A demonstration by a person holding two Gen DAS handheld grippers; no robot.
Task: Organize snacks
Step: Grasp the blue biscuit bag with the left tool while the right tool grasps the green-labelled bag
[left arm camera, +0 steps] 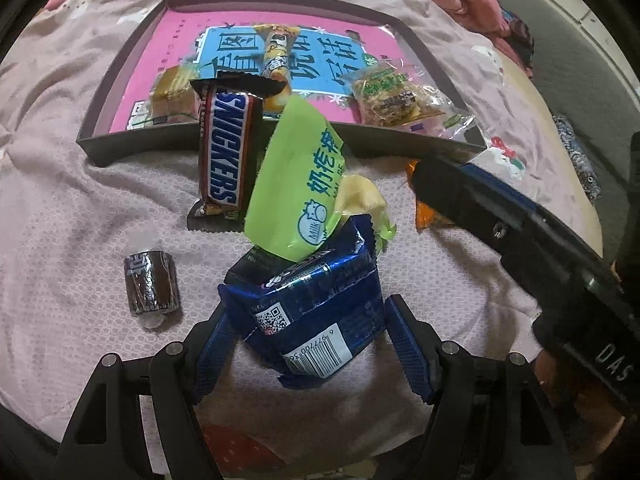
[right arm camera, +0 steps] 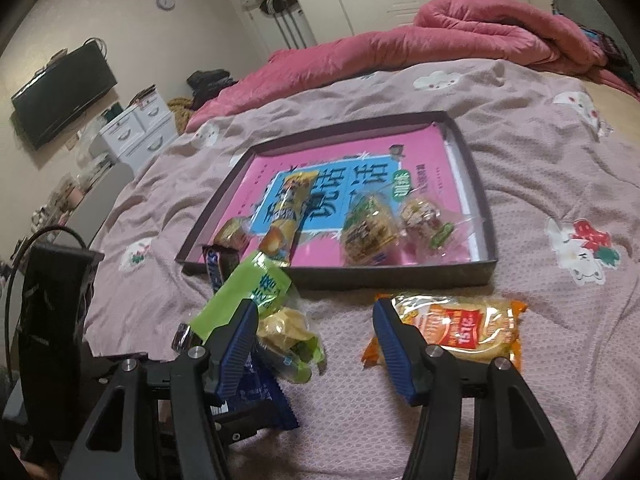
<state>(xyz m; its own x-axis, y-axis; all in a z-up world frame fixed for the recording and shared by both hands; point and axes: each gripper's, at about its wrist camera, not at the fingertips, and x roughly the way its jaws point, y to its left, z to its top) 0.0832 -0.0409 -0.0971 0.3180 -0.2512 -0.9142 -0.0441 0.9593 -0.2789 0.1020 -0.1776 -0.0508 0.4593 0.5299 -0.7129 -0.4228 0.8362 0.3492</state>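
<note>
The left gripper point(left arm camera: 304, 344) points down at a blue snack pack point(left arm camera: 308, 312) on the pink bedspread point(left arm camera: 80, 208). The pack sits between its two blue fingers point(left arm camera: 408, 348), but the fingers stand a little off it on both sides, so nothing is held. The right gripper point(right arm camera: 316, 344) is spread wide too, with only bedspread between its fingers. An orange noodle pack point(right arm camera: 460, 328) lies just beside its right finger.

The dark tray point(left arm camera: 280, 136) sits farther back on the bed. It already has a gold candy point(left arm camera: 172, 96), a long yellow bar point(left arm camera: 276, 48) and a clear pack of crackers point(left arm camera: 396, 100) in it. Still outside are the blue pack, the noodle pack, a green wrapper point(left arm camera: 296, 176), a Snickers bar point(left arm camera: 226, 152) leaning on the tray's front wall, and a small dark roll point(left arm camera: 150, 284) off by itself.

What could go wrong? The green wrapper rests on top of the blue pack — if the left gripper squeezes and lifts, I think the green one may slide off or get dragged along. The blue pack is puffy and shiny, so it could squirt out of a weak pinch. The two grippers are also close together, and they could bump if both reach into the pile.
</note>
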